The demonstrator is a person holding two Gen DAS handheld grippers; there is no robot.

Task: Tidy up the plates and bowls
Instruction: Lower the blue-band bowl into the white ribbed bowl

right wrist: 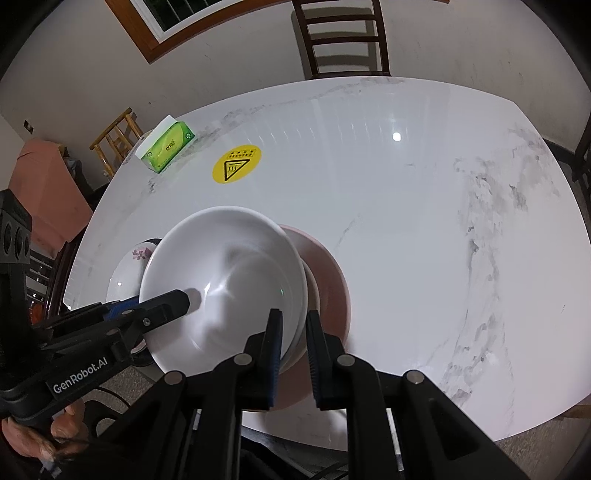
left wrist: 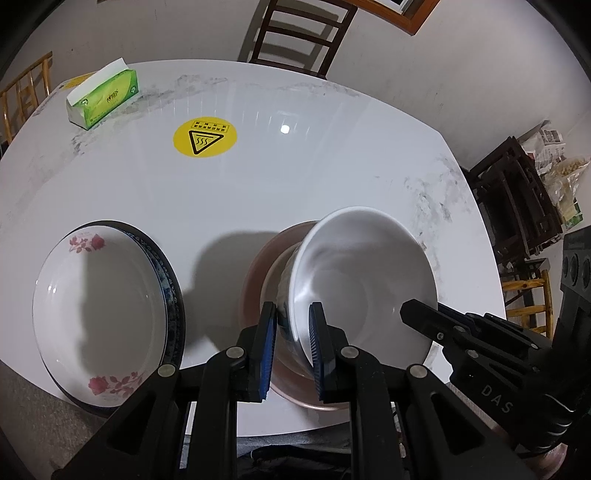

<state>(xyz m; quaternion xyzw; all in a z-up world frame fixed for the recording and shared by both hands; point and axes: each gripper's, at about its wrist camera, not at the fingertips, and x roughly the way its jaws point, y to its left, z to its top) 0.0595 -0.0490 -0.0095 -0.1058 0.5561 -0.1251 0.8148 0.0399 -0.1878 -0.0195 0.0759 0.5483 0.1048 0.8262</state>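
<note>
White ceramic: the plain bowl [left wrist: 365, 277] is held tilted above the pink bowl [left wrist: 255, 273], both near the front edge of the marble-patterned table [left wrist: 295, 166]. The left claw [left wrist: 291, 347] is clenched on the white bowl's rim on its left side, one pad inside and one outside the wall. The right claw [right wrist: 293, 354] is likewise clenched on the rim on the bowl's right side, the wall caught between its blue pads [right wrist: 275, 365]. From the left wrist view the right claw's finger [left wrist: 424, 317] reaches over the bowl's right edge; from the right wrist view the left claw's finger [right wrist: 166, 304] lies over the bowl's interior. To the left of the pink bowl, and apart from it, the rose-patterned plate [left wrist: 99, 310] rests on a dark blue-patterned plate [left wrist: 171, 288]. Beyond the pink bowl, toward the table's centre, is a yellow warning sticker [left wrist: 205, 136]; farther left of the sticker lies a green tissue pack [left wrist: 105, 96]. A wooden chair [left wrist: 299, 33] stands behind the table's far edge.
</note>
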